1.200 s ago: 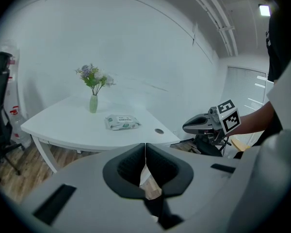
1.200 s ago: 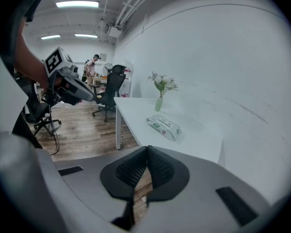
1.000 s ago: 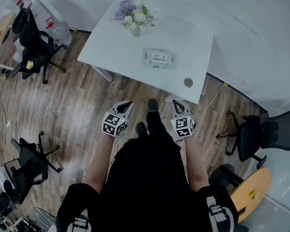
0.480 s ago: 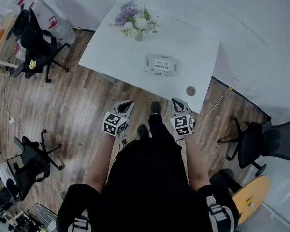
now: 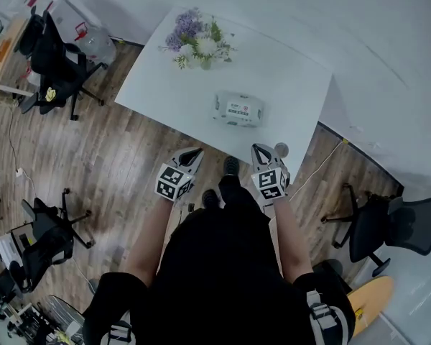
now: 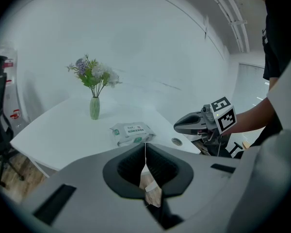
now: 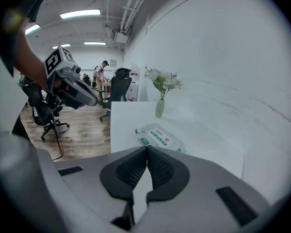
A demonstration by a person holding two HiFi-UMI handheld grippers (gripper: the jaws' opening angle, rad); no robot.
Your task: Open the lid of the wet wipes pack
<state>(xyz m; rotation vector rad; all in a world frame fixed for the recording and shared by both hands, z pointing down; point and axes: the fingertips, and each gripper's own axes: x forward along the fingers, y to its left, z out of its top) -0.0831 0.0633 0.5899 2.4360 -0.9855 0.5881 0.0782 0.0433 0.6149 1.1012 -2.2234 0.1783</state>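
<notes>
The white wet wipes pack (image 5: 238,109) lies flat near the middle of the white table (image 5: 158,85), its lid closed; it also shows in the left gripper view as the pack (image 6: 131,132) and in the right gripper view as the pack (image 7: 160,137). My left gripper (image 5: 191,154) hovers over the floor just short of the table's near edge, jaws shut and empty. My right gripper (image 5: 261,152) is level with it at the table's near corner, also shut with nothing held. Both point toward the pack, well short of it.
A vase of flowers (image 5: 197,45) stands at the table's far left. A round cable port (image 5: 281,149) sits in the near right corner. Black office chairs (image 5: 54,67) stand left, another chair (image 5: 388,225) right. A cable (image 5: 323,160) trails along the floor by the table.
The table and pack have drawn nearer in the head view as the person steps forward. Both grippers stay shut and have come up to the table's near edge.
</notes>
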